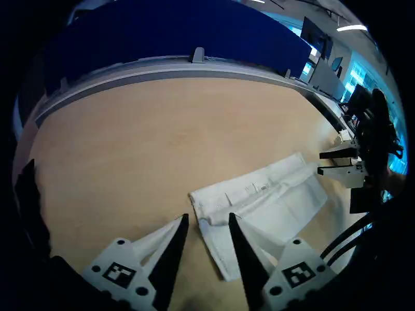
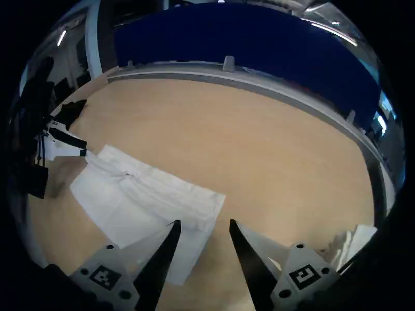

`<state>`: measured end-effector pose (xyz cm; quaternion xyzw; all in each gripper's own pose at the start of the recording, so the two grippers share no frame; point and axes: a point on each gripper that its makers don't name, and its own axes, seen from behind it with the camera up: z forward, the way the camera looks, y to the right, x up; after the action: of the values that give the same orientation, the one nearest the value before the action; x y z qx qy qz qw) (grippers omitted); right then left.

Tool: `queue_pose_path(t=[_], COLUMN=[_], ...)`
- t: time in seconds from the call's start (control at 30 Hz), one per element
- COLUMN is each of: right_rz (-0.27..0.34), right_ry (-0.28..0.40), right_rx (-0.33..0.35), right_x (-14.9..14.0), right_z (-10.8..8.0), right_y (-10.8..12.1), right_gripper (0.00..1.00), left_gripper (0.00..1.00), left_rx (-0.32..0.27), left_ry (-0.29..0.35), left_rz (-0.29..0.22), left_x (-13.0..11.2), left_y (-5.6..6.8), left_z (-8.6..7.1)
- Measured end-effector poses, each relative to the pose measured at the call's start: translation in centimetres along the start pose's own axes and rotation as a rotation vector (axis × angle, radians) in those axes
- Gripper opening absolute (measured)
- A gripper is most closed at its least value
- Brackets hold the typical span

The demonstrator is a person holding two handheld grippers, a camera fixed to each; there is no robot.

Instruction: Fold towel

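Our left claw point(image 1: 207, 222), low in the left gripper view, stands parted and empty by the near corner of the white towel point(image 1: 262, 205), which lies spread, centre right, on the wooden surface point(image 1: 145, 145). Our right claw point(image 2: 204, 224), low in its view, is likewise parted, empty.

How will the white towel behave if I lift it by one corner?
Probably floppy: the towel lies flat with soft creases and folds, so it should drape and sag. It looks thin, so likely light. On the smooth wooden table, it may slide when pushed.
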<state>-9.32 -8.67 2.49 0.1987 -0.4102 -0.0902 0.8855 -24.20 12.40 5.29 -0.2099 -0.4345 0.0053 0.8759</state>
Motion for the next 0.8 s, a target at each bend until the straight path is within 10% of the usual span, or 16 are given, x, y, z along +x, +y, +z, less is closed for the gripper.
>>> queue_pose_path(t=[0.17,0.8], right_rz=[0.010,0.018], right_ry=[0.007,0.024], right_rx=[0.001,0.005], right_x=[0.0,-0.4], right_z=[-0.2,-2.3], right_y=[0.1,-0.5], right_gripper=[0.94,0.96], left_gripper=[0.87,0.87], left_rx=[-0.002,0.024], left_ry=[0.006,0.014], left_rz=[-0.009,-0.012], left_x=[0.0,-1.2], left_y=[0.0,0.4], left_z=[-0.1,-2.1])
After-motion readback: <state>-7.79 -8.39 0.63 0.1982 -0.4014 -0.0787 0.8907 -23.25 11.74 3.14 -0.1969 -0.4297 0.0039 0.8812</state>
